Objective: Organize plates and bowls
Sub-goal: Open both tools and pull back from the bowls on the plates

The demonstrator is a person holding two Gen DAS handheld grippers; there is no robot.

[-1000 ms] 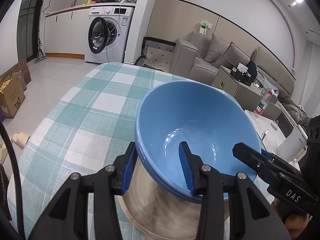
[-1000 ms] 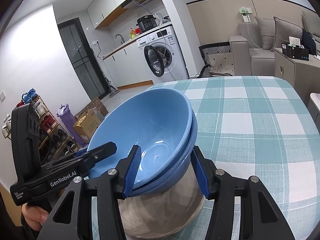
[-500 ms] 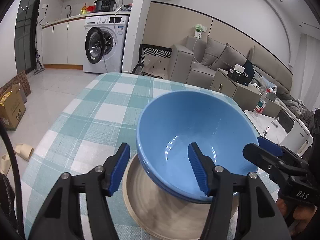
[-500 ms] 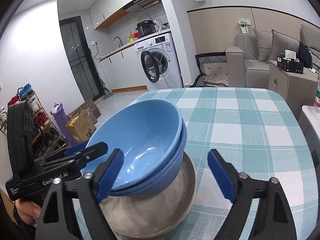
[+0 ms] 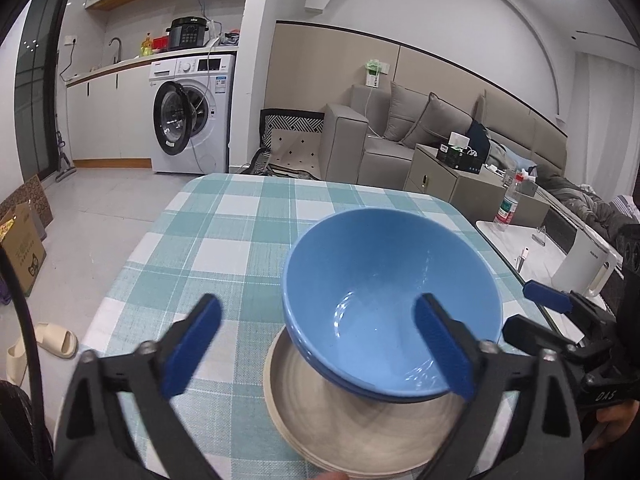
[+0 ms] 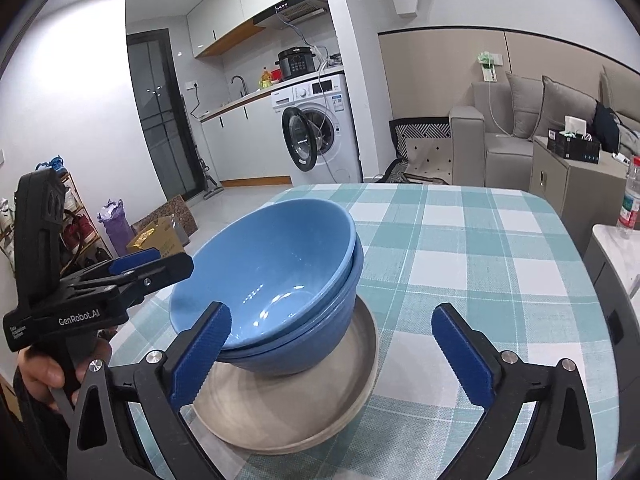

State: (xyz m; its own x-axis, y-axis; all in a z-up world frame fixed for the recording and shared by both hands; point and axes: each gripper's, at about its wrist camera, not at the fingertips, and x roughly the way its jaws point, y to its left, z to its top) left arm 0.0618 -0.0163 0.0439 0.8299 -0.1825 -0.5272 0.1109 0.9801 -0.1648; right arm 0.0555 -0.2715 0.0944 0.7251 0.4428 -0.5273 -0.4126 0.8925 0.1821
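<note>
Two nested blue bowls (image 5: 380, 292) (image 6: 272, 264) sit tilted on a stack of beige plates (image 5: 360, 432) (image 6: 288, 412) on the teal checked table (image 5: 224, 240) (image 6: 460, 248). My left gripper (image 5: 318, 344) hovers at the bowls' near left side. Its jaws are opening wide, one blue pad over the bowl's inside and one outside, neither touching. My right gripper (image 6: 334, 354) is at the bowls' right side. Its jaws are opening too and straddle the rim without contact. Each wrist view shows the other gripper, the left gripper (image 6: 132, 276) and the right gripper (image 5: 560, 320).
The table's far half shows only bare cloth. A low white side table (image 5: 516, 240) with a bottle (image 5: 509, 204) and a white appliance (image 5: 584, 268) stands on the right. A sofa (image 5: 400, 136), a washing machine (image 5: 188, 120) and cardboard boxes (image 5: 20, 248) lie beyond.
Both grippers were shut on the blue bowls' rim; both have let go, spread wide and drawn back a little. The bowls have come down onto the plates.
</note>
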